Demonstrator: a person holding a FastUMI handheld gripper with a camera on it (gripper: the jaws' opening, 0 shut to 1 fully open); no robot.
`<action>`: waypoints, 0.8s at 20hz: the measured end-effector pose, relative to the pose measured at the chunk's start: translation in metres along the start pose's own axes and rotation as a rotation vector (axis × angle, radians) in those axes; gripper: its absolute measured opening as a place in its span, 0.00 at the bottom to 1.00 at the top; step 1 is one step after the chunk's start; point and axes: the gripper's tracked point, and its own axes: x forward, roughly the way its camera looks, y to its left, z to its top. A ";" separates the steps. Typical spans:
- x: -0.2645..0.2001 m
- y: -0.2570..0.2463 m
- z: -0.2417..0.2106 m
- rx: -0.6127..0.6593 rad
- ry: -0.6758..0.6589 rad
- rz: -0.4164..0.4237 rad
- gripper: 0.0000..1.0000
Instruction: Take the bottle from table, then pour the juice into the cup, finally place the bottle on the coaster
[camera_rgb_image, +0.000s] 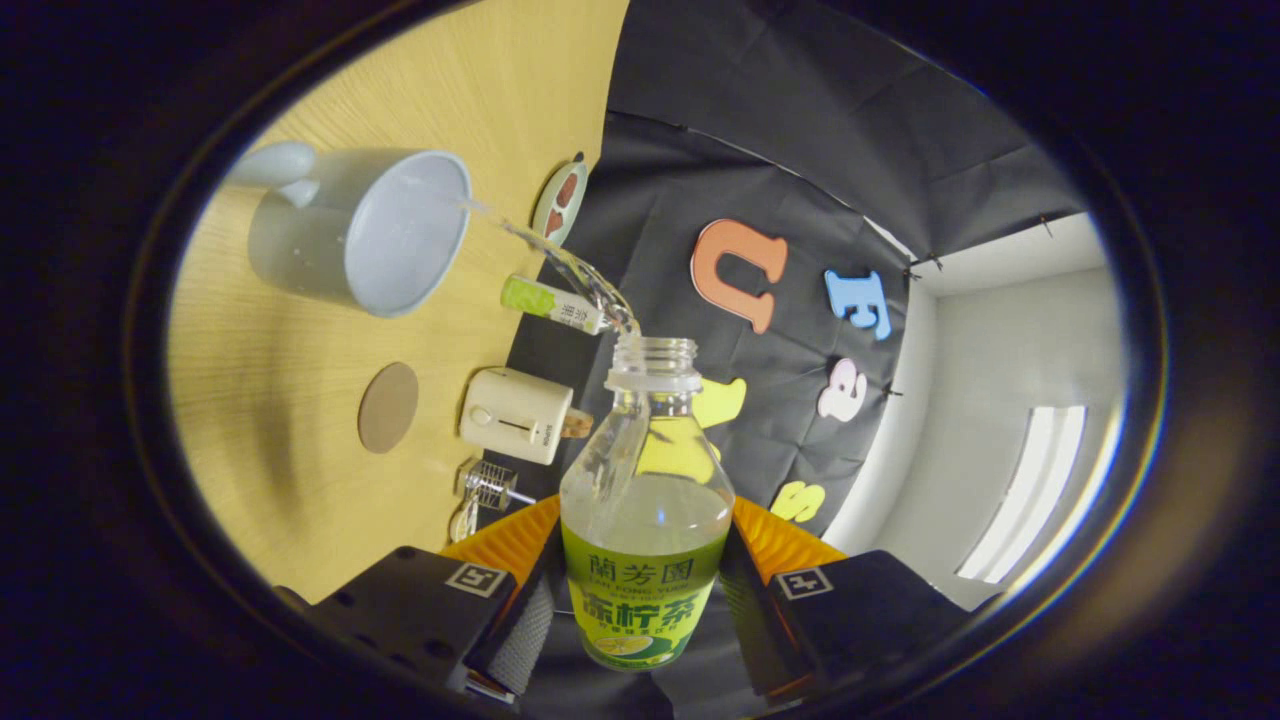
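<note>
Light wood-grain bench (300, 420) w/ black cloth wall behind, white room wall and a bright ceiling light past that; whole view rolled sideways. Hard to make out: a small wire-and-glass item (487, 487) near the fingers, too blurred to name; a round dish w/ reddish patches (558, 202) at the bench's far edge, partly cut off by the stream; lower end of bottle hidden between the fingers. Hand-held gripper (640, 600) clamped on the bottle (645, 520), both fingers pressing its labelled sides. Bottle clear plastic, green-yellow label, cap off, neck pointing away from the fingers, pale liquid filling roughly the lower half. Clear stream of juice (560, 265) arcing from the mouth toward the cup (365, 230), just reaching the cup's rim. Cup pale blue-grey w/ handle, standing on the bench well beyond the fingers; inside looks pale, liquid level not readable. Round brown coaster (388, 407) flat on bench, bare, betw. cup and fingers. Also on bench: a cream box-shaped device (515, 413) beside the coaster, and a small green-and-white packet (552, 303) beyond it.
</note>
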 end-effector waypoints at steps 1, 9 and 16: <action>0.001 0.000 0.000 -0.008 0.002 0.003 0.83; 0.003 0.000 -0.006 -0.072 0.002 0.006 0.82; 0.003 -0.004 -0.010 -0.122 0.004 0.000 0.82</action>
